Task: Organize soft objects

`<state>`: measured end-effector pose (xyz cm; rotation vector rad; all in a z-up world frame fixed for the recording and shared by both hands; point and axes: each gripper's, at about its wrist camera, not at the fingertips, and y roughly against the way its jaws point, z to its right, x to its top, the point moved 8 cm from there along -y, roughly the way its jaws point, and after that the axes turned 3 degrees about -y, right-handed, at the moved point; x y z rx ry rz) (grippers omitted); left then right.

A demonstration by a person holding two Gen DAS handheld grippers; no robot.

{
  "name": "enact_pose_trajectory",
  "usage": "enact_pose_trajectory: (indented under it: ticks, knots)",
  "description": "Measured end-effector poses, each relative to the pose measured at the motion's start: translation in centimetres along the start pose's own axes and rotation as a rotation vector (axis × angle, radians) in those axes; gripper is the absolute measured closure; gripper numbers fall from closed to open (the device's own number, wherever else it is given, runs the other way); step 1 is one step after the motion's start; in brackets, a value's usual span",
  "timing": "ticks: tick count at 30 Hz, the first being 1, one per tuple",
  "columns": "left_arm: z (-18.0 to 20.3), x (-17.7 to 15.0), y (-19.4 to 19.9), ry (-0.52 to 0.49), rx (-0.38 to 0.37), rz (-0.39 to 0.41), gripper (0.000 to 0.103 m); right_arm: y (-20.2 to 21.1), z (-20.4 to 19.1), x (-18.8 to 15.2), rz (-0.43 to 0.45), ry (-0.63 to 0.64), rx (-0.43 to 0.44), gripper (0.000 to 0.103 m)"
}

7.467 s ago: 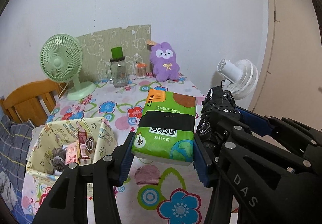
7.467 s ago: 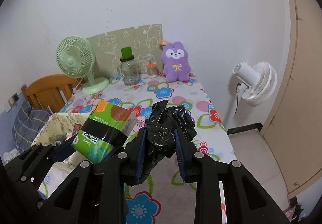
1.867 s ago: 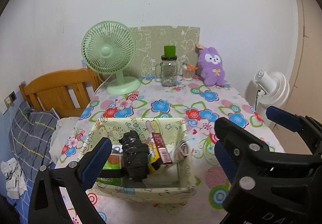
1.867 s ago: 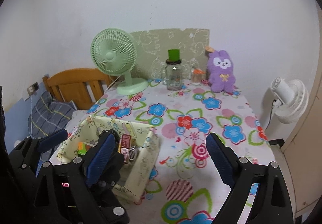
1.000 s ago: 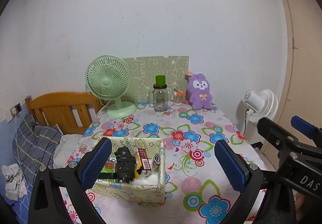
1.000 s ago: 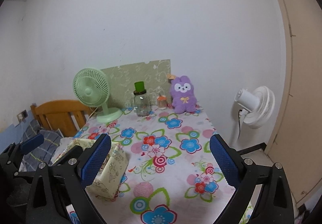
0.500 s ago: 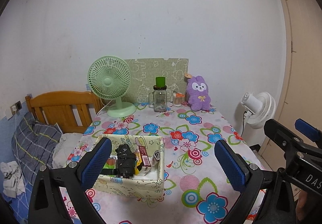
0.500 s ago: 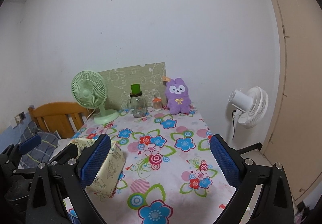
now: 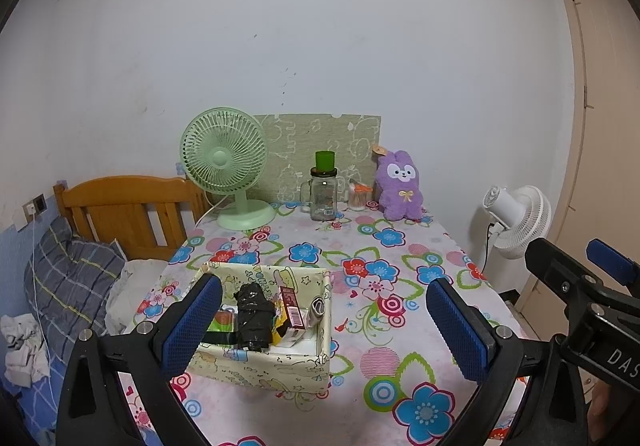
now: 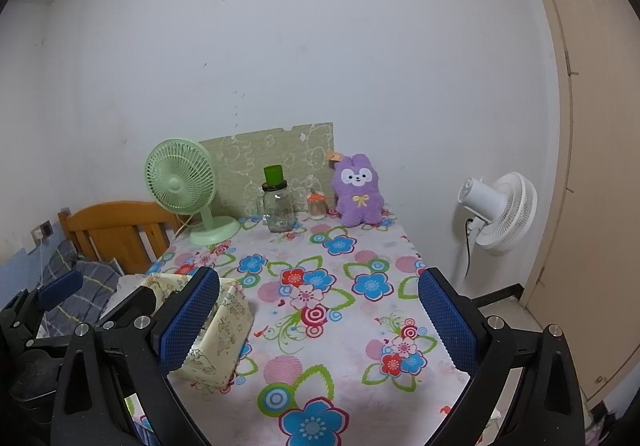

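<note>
A pale yellow fabric basket (image 9: pixel 264 370) stands on the flowered table at the front left. In it lie a black plastic bundle (image 9: pixel 252 316), a green tissue pack (image 9: pixel 219 326) half hidden behind my finger, and small packets. The basket also shows in the right wrist view (image 10: pixel 224 334). My left gripper (image 9: pixel 326 326) is open and empty, held back above the table's near edge. My right gripper (image 10: pixel 318 320) is open and empty, to the right of the basket. A purple plush bunny (image 9: pixel 400 185) sits at the table's back, also in the right wrist view (image 10: pixel 358 191).
A green desk fan (image 9: pixel 226 173), a glass jar with green lid (image 9: pixel 323 187) and a small orange-topped jar (image 9: pixel 357 197) stand along the back wall. A white fan (image 9: pixel 516 219) stands off the right edge. A wooden bed headboard (image 9: pixel 124 209) is at the left.
Both grippers, earlier shut on the tissue pack and black bundle, have let them go into the basket and drawn back and up; the view now takes in the whole table.
</note>
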<state>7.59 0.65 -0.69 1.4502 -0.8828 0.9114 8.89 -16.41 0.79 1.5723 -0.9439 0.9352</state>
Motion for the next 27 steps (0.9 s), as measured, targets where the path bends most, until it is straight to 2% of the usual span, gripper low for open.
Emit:
enact_pose_trajectory:
  ticks: [27]
  knots:
    - [-0.75,-0.08,-0.2,0.01,0.019,-0.003,0.0,-0.43,-0.28,-0.1,-0.008,0.001,0.001,0.001]
